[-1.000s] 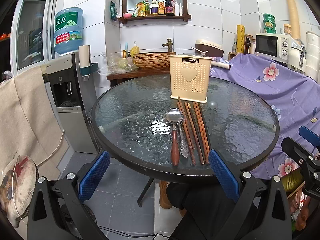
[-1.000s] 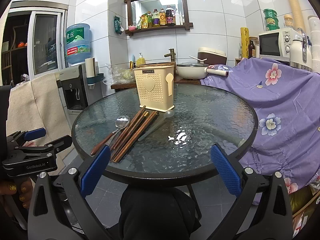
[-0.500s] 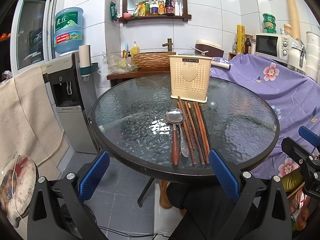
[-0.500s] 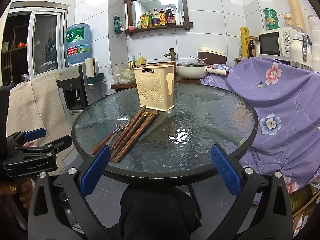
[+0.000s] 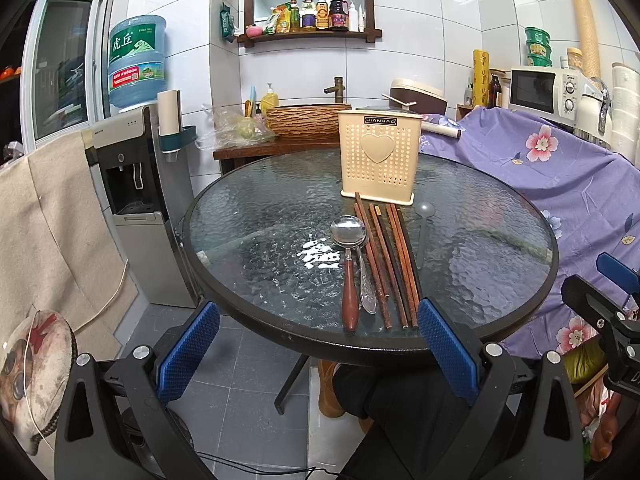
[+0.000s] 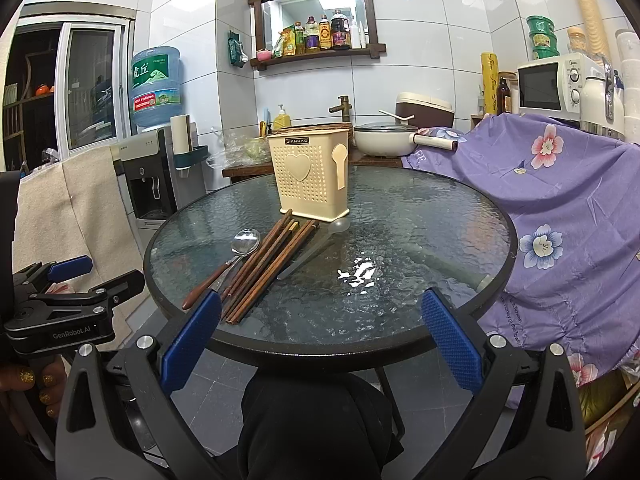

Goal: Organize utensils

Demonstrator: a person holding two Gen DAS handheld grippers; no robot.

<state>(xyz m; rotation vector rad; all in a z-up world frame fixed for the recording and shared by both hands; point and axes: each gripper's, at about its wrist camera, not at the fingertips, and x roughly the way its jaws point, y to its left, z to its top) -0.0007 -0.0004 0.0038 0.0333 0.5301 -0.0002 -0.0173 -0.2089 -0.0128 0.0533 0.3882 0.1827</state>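
At the bottom of each wrist view, the left gripper (image 5: pixel 318 344) and right gripper (image 6: pixel 320 334) hang with jaws spread wide and empty, short of the round glass table (image 5: pixel 248 216). Beyond them, mid-frame, lie a wooden-handled metal spoon (image 5: pixel 349 256), brown chopsticks (image 5: pixel 390 258) and a grey spoon (image 5: pixel 422 228) faint against the rippled glass. Farther back stands the cream perforated utensil holder (image 5: pixel 378 158); its inside is hidden.

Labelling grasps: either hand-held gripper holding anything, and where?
Nothing held. Left hand-held gripper and right hand-held gripper are both open; spoons and chopsticks lie on the table.
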